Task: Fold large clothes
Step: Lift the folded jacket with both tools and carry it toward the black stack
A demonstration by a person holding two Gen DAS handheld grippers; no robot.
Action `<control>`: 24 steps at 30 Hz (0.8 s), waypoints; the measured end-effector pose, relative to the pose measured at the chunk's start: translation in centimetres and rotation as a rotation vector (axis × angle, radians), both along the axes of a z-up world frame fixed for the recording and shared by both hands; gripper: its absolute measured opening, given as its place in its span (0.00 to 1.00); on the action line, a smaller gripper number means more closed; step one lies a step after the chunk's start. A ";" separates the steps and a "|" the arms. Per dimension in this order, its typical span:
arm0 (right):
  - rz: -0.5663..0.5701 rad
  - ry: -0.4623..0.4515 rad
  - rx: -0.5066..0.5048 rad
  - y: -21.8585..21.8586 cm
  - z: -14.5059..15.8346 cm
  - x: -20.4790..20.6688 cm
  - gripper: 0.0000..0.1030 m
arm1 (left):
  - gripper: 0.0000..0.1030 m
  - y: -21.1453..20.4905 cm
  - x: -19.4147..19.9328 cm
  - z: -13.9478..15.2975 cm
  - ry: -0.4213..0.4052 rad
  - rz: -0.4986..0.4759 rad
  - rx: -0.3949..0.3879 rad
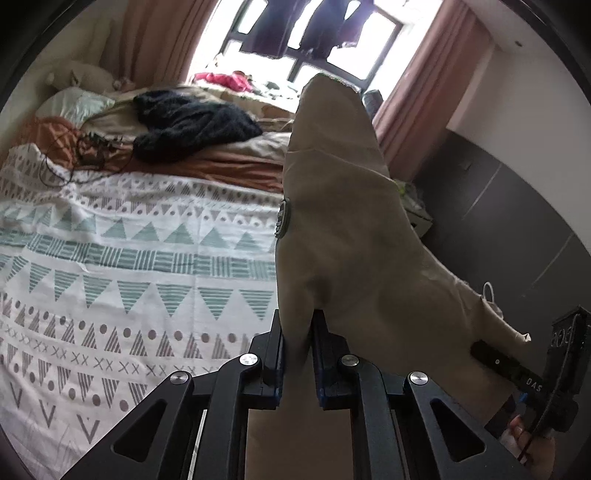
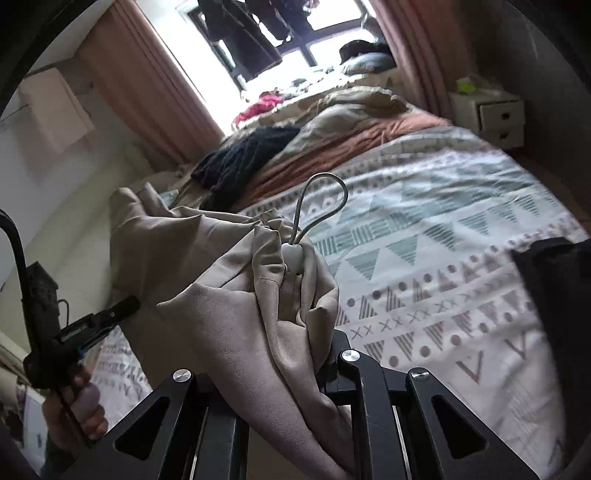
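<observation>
A large beige garment (image 1: 343, 221) with a round dark badge hangs in the air above the bed. My left gripper (image 1: 298, 328) is shut on a fold of it. In the right wrist view the same beige garment (image 2: 236, 302) is bunched up, with a white cord loop and toggle (image 2: 293, 254) sticking out. My right gripper (image 2: 295, 354) is shut on that bunch; its left finger is hidden under the cloth. The other gripper shows at the right edge of the left wrist view (image 1: 532, 373) and at the left edge of the right wrist view (image 2: 74, 332).
A bed with a patterned white, teal and mauve cover (image 1: 129, 266) lies below. A black knitted garment (image 1: 192, 122) and brown bedding (image 1: 221, 166) lie near the pillows. A white nightstand (image 2: 495, 114) stands beside the bed. A window with dark hanging clothes (image 1: 303, 29) is behind.
</observation>
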State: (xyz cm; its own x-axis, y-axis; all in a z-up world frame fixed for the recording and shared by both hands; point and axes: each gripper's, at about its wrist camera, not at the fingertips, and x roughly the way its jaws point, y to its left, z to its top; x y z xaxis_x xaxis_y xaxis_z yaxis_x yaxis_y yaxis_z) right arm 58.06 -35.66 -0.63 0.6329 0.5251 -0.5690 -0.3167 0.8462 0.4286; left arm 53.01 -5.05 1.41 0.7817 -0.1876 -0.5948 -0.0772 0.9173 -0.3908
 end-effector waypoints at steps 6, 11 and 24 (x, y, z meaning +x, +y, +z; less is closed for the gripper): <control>-0.038 -0.101 -0.004 -2.8 4.9 -4.0 0.12 | 0.12 -2.5 -2.7 4.1 -0.066 -0.040 -0.009; -0.073 -0.142 -0.017 -6.3 8.3 -6.6 0.12 | 0.12 -6.1 -4.1 7.3 -0.103 -0.089 -0.026; -0.181 -0.203 -0.061 -20.3 14.5 -13.7 0.12 | 0.11 -19.0 -5.7 11.4 -0.110 -0.266 -0.106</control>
State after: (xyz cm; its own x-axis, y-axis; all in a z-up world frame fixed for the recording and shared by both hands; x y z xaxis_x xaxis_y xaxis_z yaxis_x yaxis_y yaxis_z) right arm 44.34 -56.00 13.88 0.8175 0.3615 -0.4484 -0.2321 0.9193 0.3179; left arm 47.36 -24.06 12.81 0.7554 -0.4510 -0.4753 0.2087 0.8532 -0.4780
